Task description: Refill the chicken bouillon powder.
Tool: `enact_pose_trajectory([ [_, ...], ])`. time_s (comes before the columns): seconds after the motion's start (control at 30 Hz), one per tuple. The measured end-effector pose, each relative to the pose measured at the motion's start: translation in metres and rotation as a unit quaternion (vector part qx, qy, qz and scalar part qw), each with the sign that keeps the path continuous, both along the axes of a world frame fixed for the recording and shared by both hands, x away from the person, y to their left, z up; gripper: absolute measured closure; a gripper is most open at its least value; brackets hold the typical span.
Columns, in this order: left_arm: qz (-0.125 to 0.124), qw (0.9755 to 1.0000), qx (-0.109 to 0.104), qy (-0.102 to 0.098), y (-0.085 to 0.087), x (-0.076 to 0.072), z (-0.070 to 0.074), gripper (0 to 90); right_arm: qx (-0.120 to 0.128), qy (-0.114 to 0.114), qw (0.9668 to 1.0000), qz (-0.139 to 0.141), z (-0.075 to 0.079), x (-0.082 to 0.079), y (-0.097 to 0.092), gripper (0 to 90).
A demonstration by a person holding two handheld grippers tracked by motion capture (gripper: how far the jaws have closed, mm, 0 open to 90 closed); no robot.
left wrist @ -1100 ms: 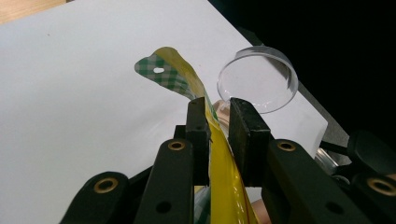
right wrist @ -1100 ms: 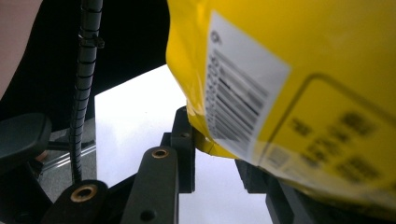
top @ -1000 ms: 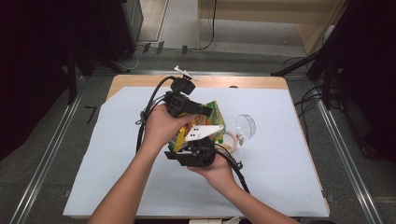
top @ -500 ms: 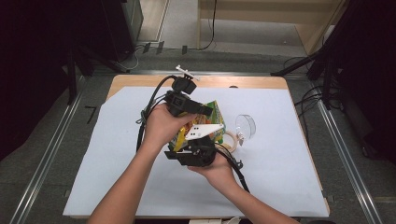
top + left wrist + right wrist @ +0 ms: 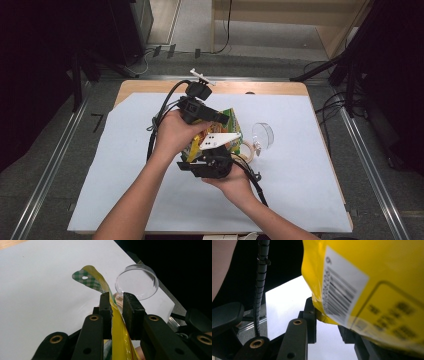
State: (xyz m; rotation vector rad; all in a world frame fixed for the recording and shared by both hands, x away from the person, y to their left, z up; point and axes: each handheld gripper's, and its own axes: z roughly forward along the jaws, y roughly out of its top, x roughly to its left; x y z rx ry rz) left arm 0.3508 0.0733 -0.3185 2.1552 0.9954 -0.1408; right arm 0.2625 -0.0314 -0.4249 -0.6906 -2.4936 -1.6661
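A person held a yellow snack bag (image 5: pixel 227 131) up over the middle of the worktop (image 5: pixel 125 180), which had a white sheet on it. Both hands were close together around the bag.

The left hand-held gripper (image 5: pixel 117 303) was at the far side. Its two black jaws were narrow, and the thin top edge of the bag stood between them. The left jaw touched the bag. The bag's green checked corner with a small hole curled up past the jaws.

The right hand-held gripper (image 5: pixel 328 315) was at the near side. Its jaws were close on a lower corner of the bag, one on each side. The side of the bag with the white barcode label (image 5: pixel 342 290) faced this gripper's camera.

A clear round lid (image 5: pixel 262 135) lay on the worktop just to the right of the bag. A pale ring (image 5: pixel 246 148) lay beside it, partly hidden by the bag.
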Motion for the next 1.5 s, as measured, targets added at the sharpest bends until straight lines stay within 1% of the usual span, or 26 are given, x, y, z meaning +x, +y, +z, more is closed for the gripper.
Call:
enact_pose_trajectory([
  [0.13, -0.001, 1.0000, -0.002, 0.006, 0.0000, 0.0016, -0.0009, 78.1, 0.000, 0.002, 1.0000, 0.000, -0.0001, -0.0002, -0.0002, 72.6],
  [0.2, -0.002, 0.9999, -0.006, 0.011, 0.0009, 0.0028, -0.0010, 78.0, 0.000, 0.001, 1.0000, 0.000, 0.0005, -0.0007, -0.0004, 72.5],
  [0.4, -0.002, 0.9999, -0.008, 0.013, 0.0013, 0.0031, -0.0010, 78.0, 0.001, 0.000, 1.0000, -0.002, 0.0011, -0.0016, -0.0002, 72.5],
  [0.6, -0.006, 0.9997, -0.014, 0.019, 0.0028, 0.0048, -0.0015, 77.8, 0.001, -0.002, 1.0000, -0.003, 0.0018, -0.0024, -0.0003, 72.4],
  [0.7, -0.008, 0.9997, -0.016, 0.018, 0.0028, 0.0048, -0.0008, 77.7, 0.001, -0.004, 1.0000, -0.004, 0.0021, -0.0028, -0.0006, 72.4],
  [1.0, -0.010, 0.9997, -0.015, 0.019, 0.0013, 0.0051, 0.0002, 77.6, 0.003, -0.004, 1.0000, -0.006, 0.0025, -0.0028, -0.0013, 72.4],
  [1.1, -0.011, 0.9996, -0.017, 0.018, 0.0005, 0.0043, 0.0029, 77.6, 0.005, -0.010, 0.9999, -0.008, 0.0038, -0.0042, -0.0021, 72.3],
  [1.2, -0.013, 0.9997, -0.013, 0.018, -0.0006, 0.0048, 0.0044, 77.6, 0.010, -0.013, 0.9998, -0.008, 0.0055, -0.0051, -0.0023, 72.3],
  [1.33, -0.017, 0.9996, -0.007, 0.022, -0.0027, 0.0053, 0.0009, 77.6, 0.010, -0.006, 0.9999, -0.009, 0.0035, -0.0052, -0.0020, 72.5],
  [1.37, -0.018, 0.9995, -0.004, 0.026, -0.0031, 0.0057, -0.0003, 77.6, 0.008, -0.005, 0.9999, -0.009, 0.0029, -0.0054, -0.0019, 72.6],
  [1.5, -0.017, 0.9993, -0.006, 0.032, -0.0024, 0.0069, -0.0028, 77.6, 0.005, -0.005, 0.9999, -0.008, 0.0009, -0.0068, -0.0009, 72.9],
])
